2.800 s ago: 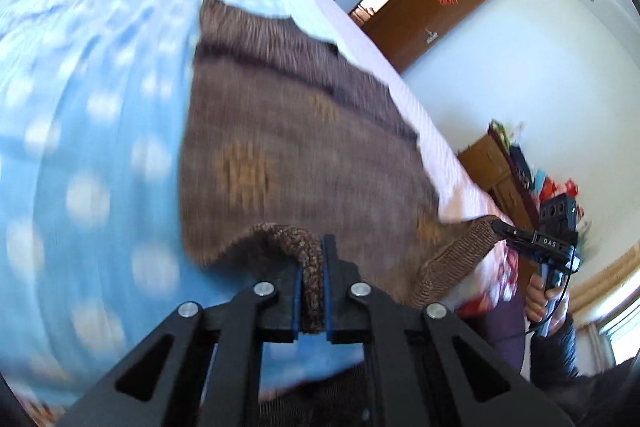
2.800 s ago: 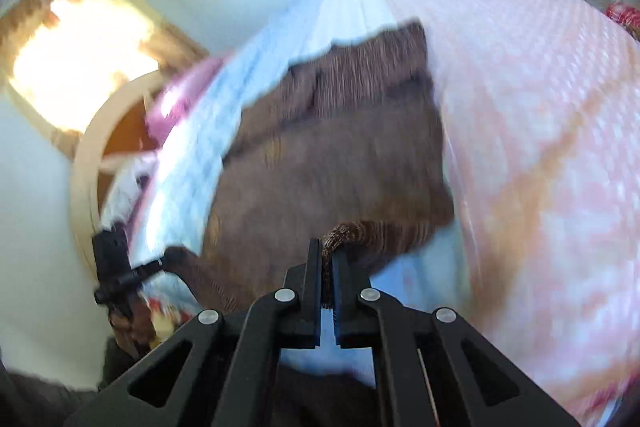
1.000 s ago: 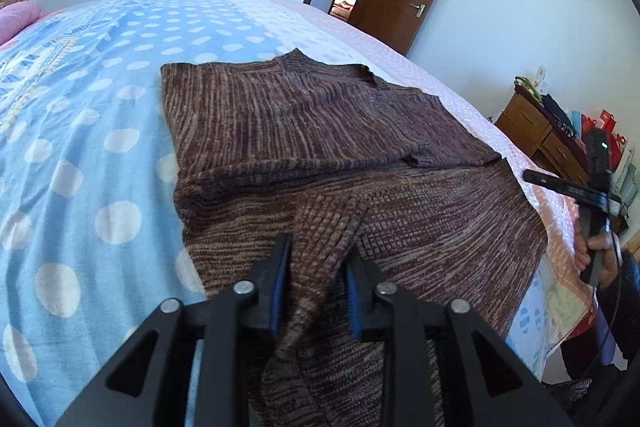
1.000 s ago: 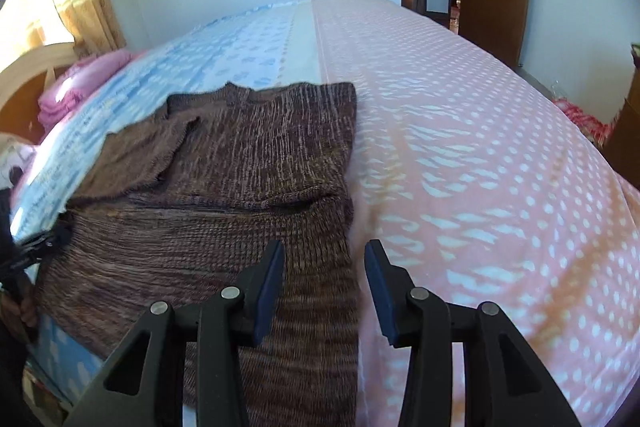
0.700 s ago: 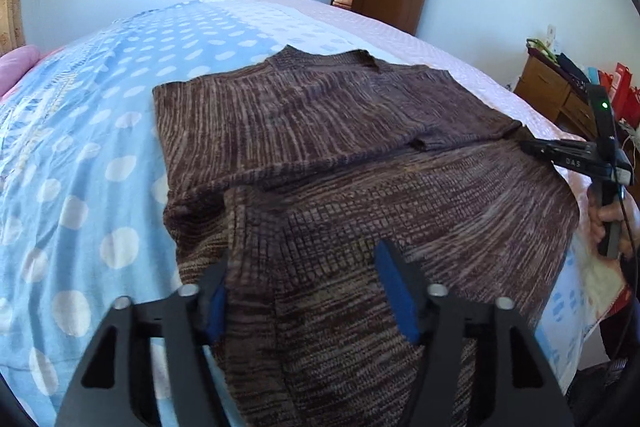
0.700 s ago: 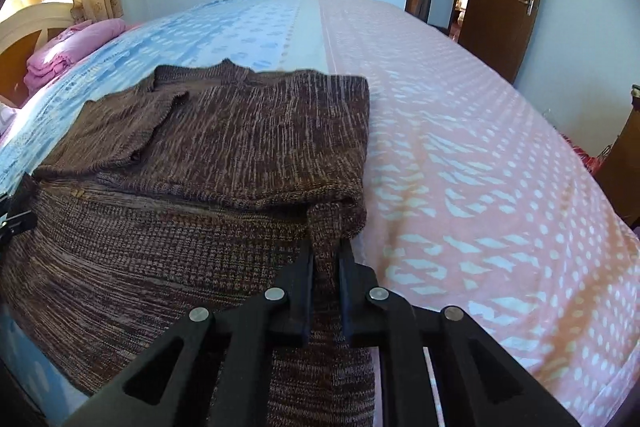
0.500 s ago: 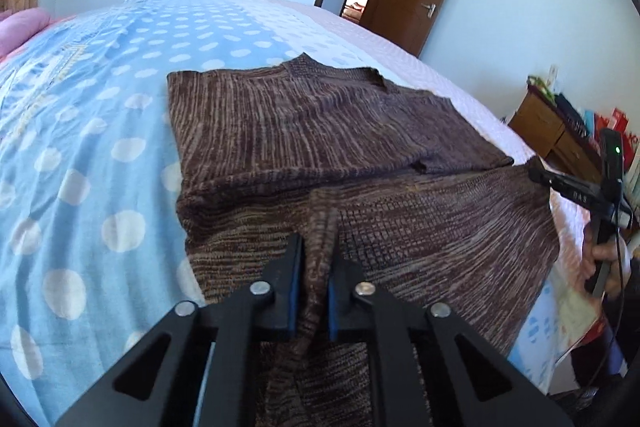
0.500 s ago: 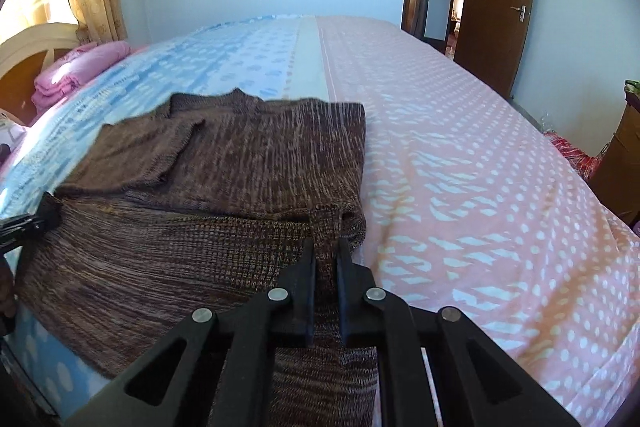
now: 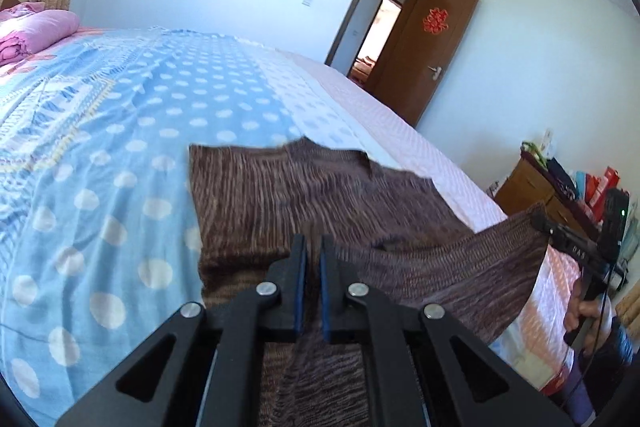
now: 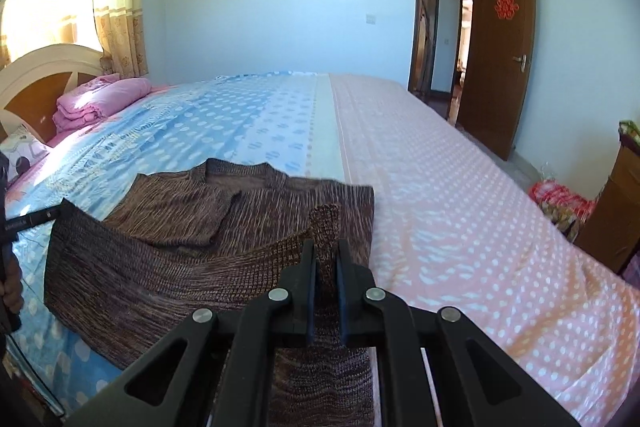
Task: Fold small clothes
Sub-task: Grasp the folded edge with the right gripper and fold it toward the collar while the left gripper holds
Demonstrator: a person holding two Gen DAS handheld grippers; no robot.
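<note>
A brown knitted sweater (image 9: 304,195) lies on the bed (image 9: 120,131), its collar end flat on the cover while the near hem is lifted off it. The left gripper (image 9: 313,247) has its two fingers pressed nearly together on one corner of that hem — a thin fold of knit sits between the blue pads (image 9: 300,291) and hangs below them. The right gripper (image 10: 324,255) is closed the same way on the opposite hem corner, with a ribbed tip of fabric sticking up just past its fingertips. Between the two claws the hem stretches as a raised band, and the rest of the sweater (image 10: 224,211) spreads out ahead of both, one sleeve folded across the chest.

From the left claw the right one shows far off to its right side, held in a hand (image 9: 588,311) at the bed's edge. Beyond the garment the cover runs blue with white dots to the left and pink to the right. A pink folded quilt (image 10: 100,99) rests at the headboard (image 10: 44,83) — well ahead and left of the right claw — and a brown door (image 10: 500,55) stands open ahead to its right.
</note>
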